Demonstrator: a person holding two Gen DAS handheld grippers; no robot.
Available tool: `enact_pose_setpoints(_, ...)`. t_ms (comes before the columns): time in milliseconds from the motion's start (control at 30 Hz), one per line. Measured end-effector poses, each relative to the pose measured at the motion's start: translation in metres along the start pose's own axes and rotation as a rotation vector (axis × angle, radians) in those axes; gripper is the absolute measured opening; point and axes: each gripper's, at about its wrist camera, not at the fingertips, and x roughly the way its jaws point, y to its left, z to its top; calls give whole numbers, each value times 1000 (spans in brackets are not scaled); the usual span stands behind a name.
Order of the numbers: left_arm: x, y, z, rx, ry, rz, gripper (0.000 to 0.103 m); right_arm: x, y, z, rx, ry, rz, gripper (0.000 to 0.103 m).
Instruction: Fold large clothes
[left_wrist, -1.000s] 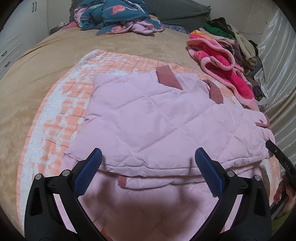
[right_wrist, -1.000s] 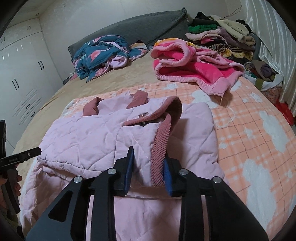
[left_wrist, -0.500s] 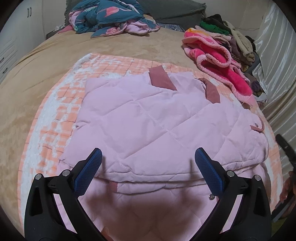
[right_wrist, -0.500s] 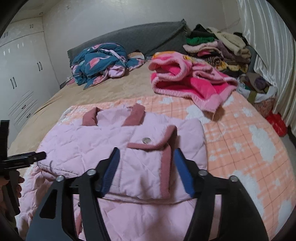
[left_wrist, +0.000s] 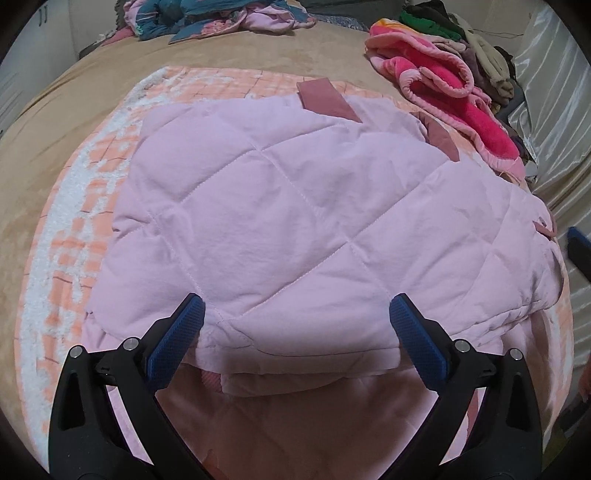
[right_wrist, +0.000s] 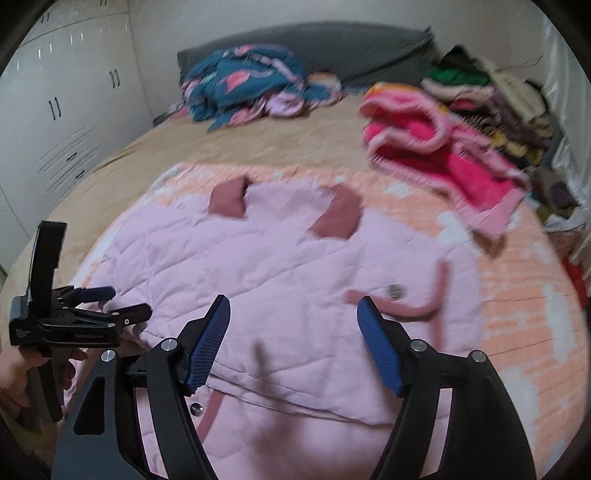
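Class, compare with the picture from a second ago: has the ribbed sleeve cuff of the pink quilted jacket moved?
Yes. The ribbed cuff, earlier pinched in the right gripper, now lies flat on the pink quilted jacket; the jaws have just been opening, nothing between them.

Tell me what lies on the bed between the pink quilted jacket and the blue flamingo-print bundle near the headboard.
In the right wrist view, only bedding: the peach checked blanket, then bare tan bedspread, separates the pink quilted jacket from the blue flamingo-print bundle.

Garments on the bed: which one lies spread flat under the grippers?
The pale pink quilted jacket, laid flat on the checked blanket. The bright pink fleece and teal print garment lie crumpled farther back.
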Motion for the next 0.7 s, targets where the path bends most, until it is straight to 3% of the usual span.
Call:
enact_pose_setpoints(100,0,0,0,-2,-4,-4,95,31,4,-6,-13,89,-34,71)
enact_pose_setpoints(167,0,1,0,-1,-7,-6,95,56,0,-14,10,162,-26,81)
enact_pose_setpoints(367,1,-5,-1,20,-13,26,95,86,2,-29,43,170,-56,87)
enact_pose_setpoints(700,-23,-12,-7,36,-48,56,95,74,-1,-36,83,150,-57,88)
